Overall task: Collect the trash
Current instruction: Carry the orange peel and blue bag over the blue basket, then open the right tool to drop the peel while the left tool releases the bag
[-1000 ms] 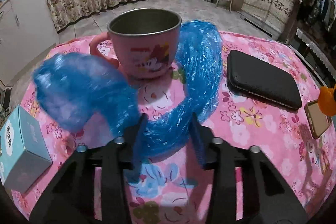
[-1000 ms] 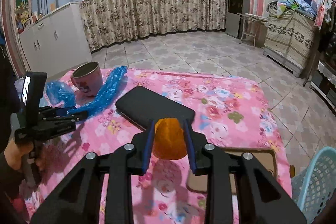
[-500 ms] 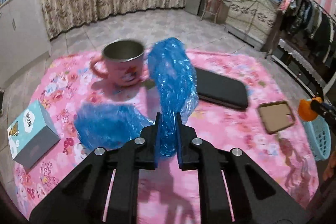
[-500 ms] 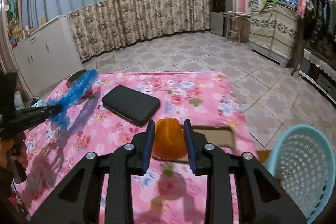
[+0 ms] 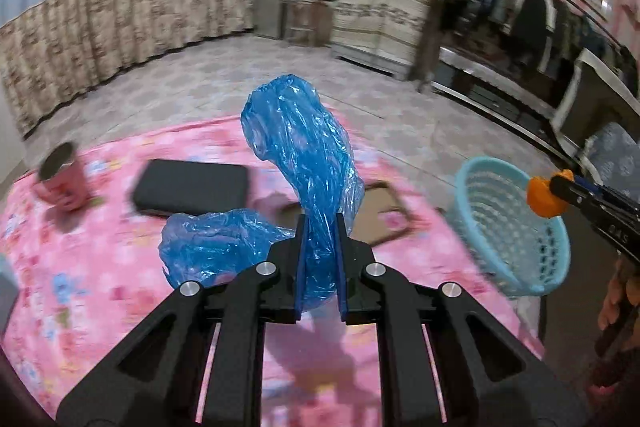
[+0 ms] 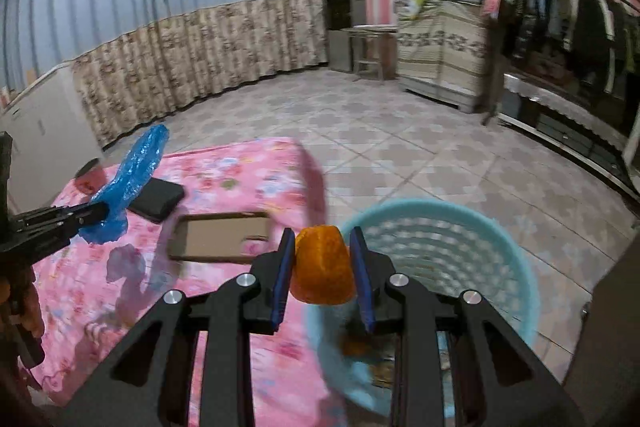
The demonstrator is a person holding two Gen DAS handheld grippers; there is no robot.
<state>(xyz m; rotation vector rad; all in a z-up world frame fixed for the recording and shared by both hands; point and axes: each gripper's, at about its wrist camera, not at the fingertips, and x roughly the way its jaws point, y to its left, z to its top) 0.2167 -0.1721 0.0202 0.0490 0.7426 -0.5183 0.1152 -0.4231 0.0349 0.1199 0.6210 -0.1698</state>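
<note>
My left gripper [image 5: 319,259] is shut on a crumpled blue plastic bag [image 5: 304,155] and holds it above the pink flowered tablecloth [image 5: 80,291]; one end sticks up, the other hangs left. The right wrist view shows that bag [image 6: 132,171] at the far left. My right gripper [image 6: 322,267] is shut on a piece of orange peel [image 6: 323,269], held over the near rim of a light blue mesh basket [image 6: 460,227] on the floor beside the table. The left wrist view catches the peel [image 5: 544,197] above the basket [image 5: 508,227].
On the table lie a black flat case [image 5: 192,187], a brown frame-like phone case [image 5: 380,211] and a pink mug [image 5: 60,179] at the far left. Some scraps lie in the basket's bottom [image 6: 360,347]. Tiled floor, curtains and furniture surround the table.
Left gripper closed on the blue bag, lifted it off the table and swung right. Right gripper carried the orange peel from over the table to above the basket.
</note>
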